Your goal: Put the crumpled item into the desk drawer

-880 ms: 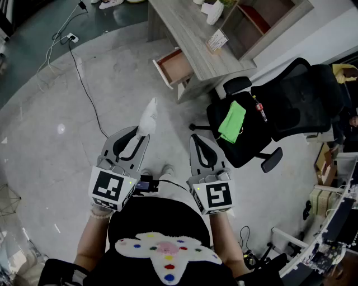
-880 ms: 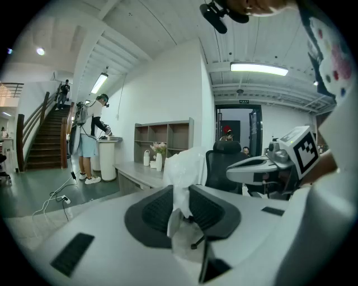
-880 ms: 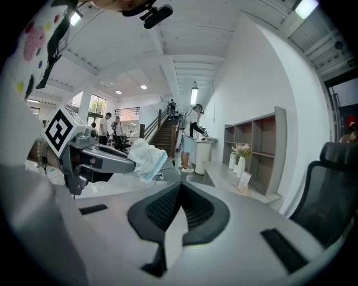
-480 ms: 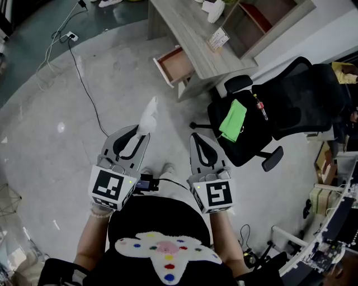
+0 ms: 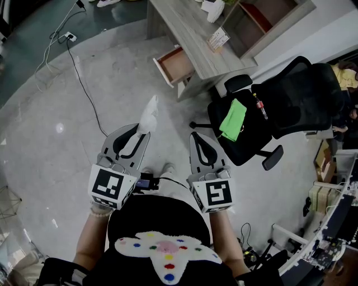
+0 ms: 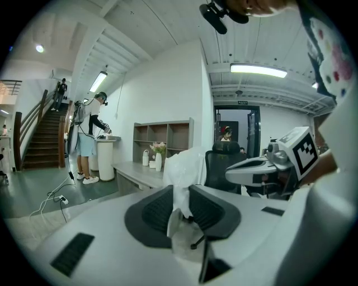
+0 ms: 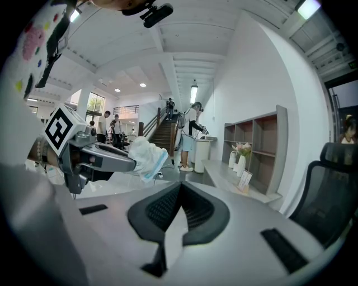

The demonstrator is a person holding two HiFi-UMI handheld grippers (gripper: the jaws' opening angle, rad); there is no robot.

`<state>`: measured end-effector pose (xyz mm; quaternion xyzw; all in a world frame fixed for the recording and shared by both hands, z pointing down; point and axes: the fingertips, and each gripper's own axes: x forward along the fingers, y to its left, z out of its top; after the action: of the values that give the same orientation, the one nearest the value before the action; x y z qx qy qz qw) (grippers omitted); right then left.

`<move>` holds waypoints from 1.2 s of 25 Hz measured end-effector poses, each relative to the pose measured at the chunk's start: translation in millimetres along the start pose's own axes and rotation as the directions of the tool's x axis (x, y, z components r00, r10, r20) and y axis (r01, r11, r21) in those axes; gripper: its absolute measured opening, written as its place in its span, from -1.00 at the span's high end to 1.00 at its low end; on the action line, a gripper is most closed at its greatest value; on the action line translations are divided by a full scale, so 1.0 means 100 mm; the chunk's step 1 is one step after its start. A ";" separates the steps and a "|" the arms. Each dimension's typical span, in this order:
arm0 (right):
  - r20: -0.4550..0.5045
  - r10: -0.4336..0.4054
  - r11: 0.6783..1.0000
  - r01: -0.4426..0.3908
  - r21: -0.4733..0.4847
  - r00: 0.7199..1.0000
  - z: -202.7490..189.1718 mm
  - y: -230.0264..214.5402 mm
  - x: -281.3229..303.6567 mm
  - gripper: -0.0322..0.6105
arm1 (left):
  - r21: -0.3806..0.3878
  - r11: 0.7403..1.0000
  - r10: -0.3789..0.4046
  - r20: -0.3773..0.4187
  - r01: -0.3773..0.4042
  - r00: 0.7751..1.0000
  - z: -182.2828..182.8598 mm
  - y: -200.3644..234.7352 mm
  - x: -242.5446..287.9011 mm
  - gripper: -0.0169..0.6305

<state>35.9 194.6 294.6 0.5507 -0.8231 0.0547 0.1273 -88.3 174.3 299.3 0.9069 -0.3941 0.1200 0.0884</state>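
Note:
My left gripper (image 5: 142,132) is shut on a crumpled white item (image 5: 148,115), which sticks out past the fingertips above the floor. In the left gripper view the crumpled white item (image 6: 182,177) is pinched between the dark pads and hides part of the scene ahead. From the right gripper view the same item (image 7: 145,158) shows at the tip of the left gripper. My right gripper (image 5: 197,139) is shut and holds nothing. The open wooden desk drawer (image 5: 174,66) juts from the grey desk (image 5: 193,33), well ahead of both grippers.
A black office chair (image 5: 263,117) with a green cloth (image 5: 232,120) on its seat stands right of the grippers. A black cable (image 5: 84,84) runs across the floor from a power strip (image 5: 70,38). Shelves (image 5: 263,17) stand behind the desk. People stand far off by the stairs (image 7: 162,134).

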 end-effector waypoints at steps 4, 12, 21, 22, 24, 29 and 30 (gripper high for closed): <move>-0.014 -0.028 1.000 0.028 0.012 1.000 -0.04 0.00 -0.01 0.89 | 0.001 1.000 -0.006 0.006 0.006 1.000 -0.01 0.03 -0.03 0.64; -0.020 -0.080 0.997 0.080 0.011 0.997 0.06 0.07 -0.01 0.89 | 0.012 1.000 -0.021 0.024 0.021 0.999 0.02 0.11 -0.12 0.64; 0.025 -0.098 0.995 0.098 0.006 0.995 0.08 0.27 -0.05 0.89 | 0.035 0.998 -0.047 0.054 0.046 0.997 0.06 0.13 -0.30 0.64; 0.019 -0.098 0.995 0.098 0.005 0.995 0.07 0.29 -0.05 0.89 | 0.036 0.998 -0.050 0.057 0.048 0.997 0.06 0.13 -0.32 0.64; 0.020 -0.093 0.996 0.093 0.004 0.995 0.07 0.35 -0.06 0.89 | 0.039 0.998 -0.053 0.057 0.051 0.997 0.04 0.14 -0.35 0.64; 0.000 -0.097 0.995 0.097 -0.028 0.995 0.08 0.41 -0.09 0.89 | 0.038 0.997 -0.068 0.059 0.065 0.996 0.04 0.13 -0.37 0.64; -0.001 -0.098 0.995 0.098 -0.030 0.995 0.08 0.42 -0.09 0.89 | 0.037 0.997 -0.069 0.059 0.067 0.996 0.04 0.12 -0.38 0.64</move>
<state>-0.4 217.0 287.0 0.5886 -0.7956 0.0366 0.1388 -121.8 191.2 285.3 0.9245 -0.3632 0.0962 0.0648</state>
